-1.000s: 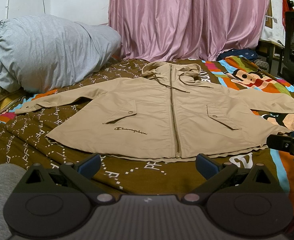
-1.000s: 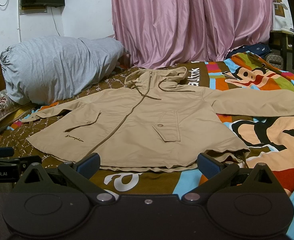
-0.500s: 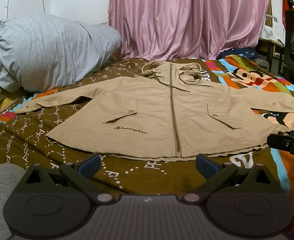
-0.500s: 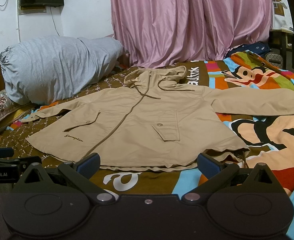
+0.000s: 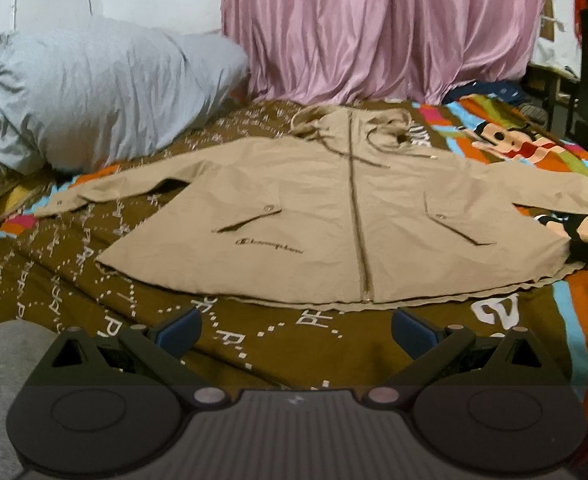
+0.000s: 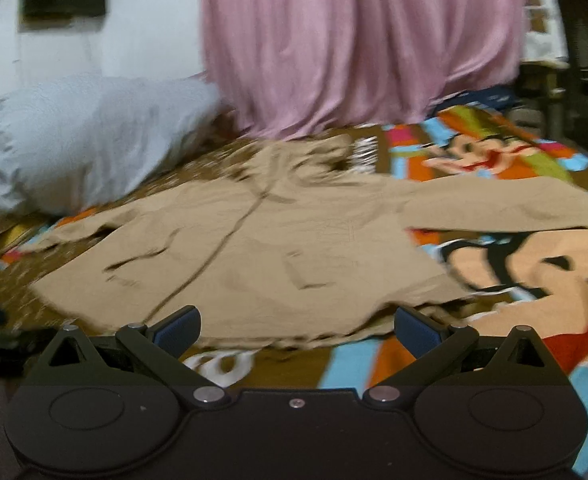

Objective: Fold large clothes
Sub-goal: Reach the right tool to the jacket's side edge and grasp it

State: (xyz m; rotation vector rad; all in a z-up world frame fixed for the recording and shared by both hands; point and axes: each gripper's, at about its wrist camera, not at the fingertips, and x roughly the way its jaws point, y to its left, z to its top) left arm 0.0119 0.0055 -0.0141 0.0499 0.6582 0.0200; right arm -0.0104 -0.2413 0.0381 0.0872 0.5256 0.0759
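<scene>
Lying flat and zipped across the middle of both frames, the tan hooded jacket (image 5: 334,216) sits face up on the patterned bedspread (image 5: 253,340), sleeves spread toward the left and right edges, hood toward the pink curtain (image 5: 374,28) at the top. No fold looks begun, so this reads as the approach before the first grasp. The left tongs (image 5: 296,326) are released, blue pads wide apart, hovering over bare bedspread just short of the hem. The right tongs (image 6: 296,326) are likewise released, their pads at the hem's near edge in the blurred right wrist view. The next move likely calls for each to reach outward to a sleeve or hem corner, pinching only one fabric layer's edge, then lifting evenly.
</scene>
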